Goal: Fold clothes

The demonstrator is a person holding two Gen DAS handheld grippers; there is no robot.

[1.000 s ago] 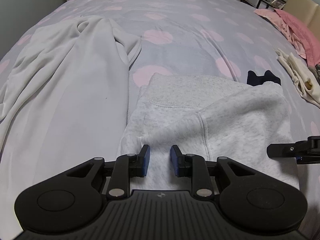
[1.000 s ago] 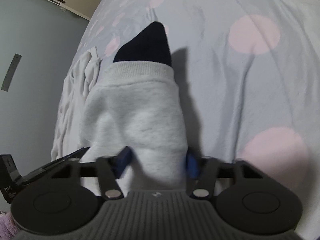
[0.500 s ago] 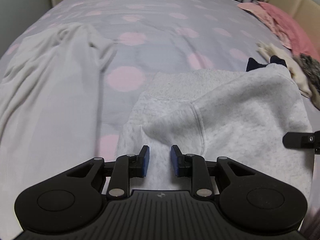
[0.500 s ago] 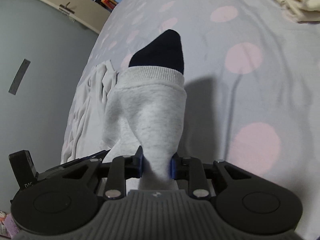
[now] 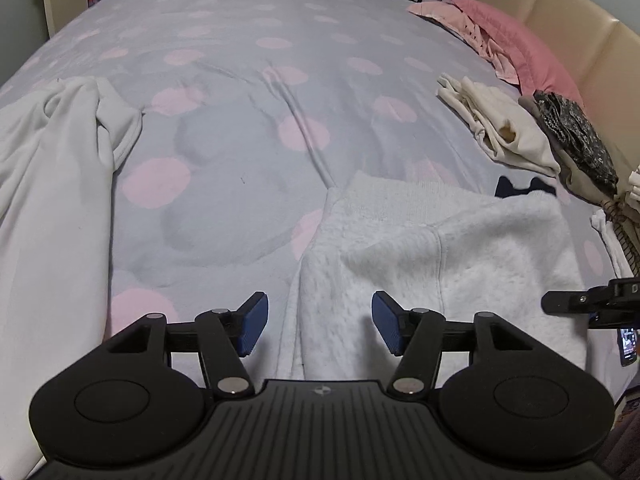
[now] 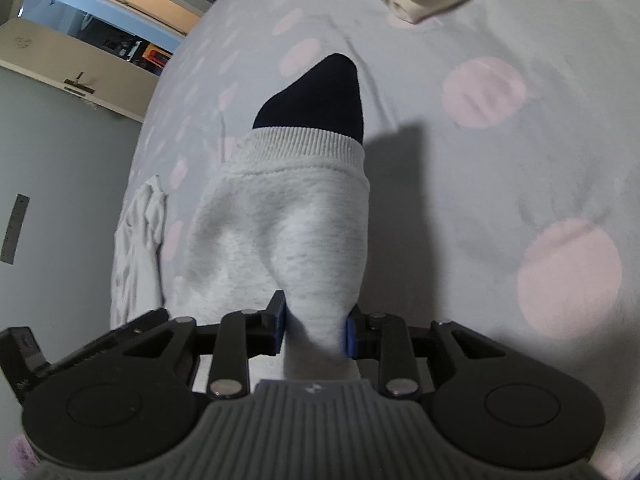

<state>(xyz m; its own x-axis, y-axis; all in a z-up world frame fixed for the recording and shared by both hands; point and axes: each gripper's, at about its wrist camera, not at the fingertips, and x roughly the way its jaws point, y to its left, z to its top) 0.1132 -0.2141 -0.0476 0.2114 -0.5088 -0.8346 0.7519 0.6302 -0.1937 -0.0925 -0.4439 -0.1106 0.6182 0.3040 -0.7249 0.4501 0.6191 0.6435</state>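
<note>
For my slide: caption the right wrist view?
Right hand-held gripper clamps grey sweatshirt above dotted bedspread.

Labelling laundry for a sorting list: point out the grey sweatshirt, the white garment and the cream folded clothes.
grey sweatshirt (image 5: 460,256): left wrist view, on its body.
white garment (image 5: 52,168): left wrist view, mid-fabric.
cream folded clothes (image 5: 500,124): left wrist view, top of the pile.

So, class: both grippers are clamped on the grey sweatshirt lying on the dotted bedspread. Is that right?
Not quite. Only the right gripper is clamped on the grey sweatshirt. The left gripper has just been opening: in the left wrist view its pads stand wide apart, with the sweatshirt lying loose between them, unpinched. The rest holds: the sweatshirt does lie on the dotted bedspread.
</note>
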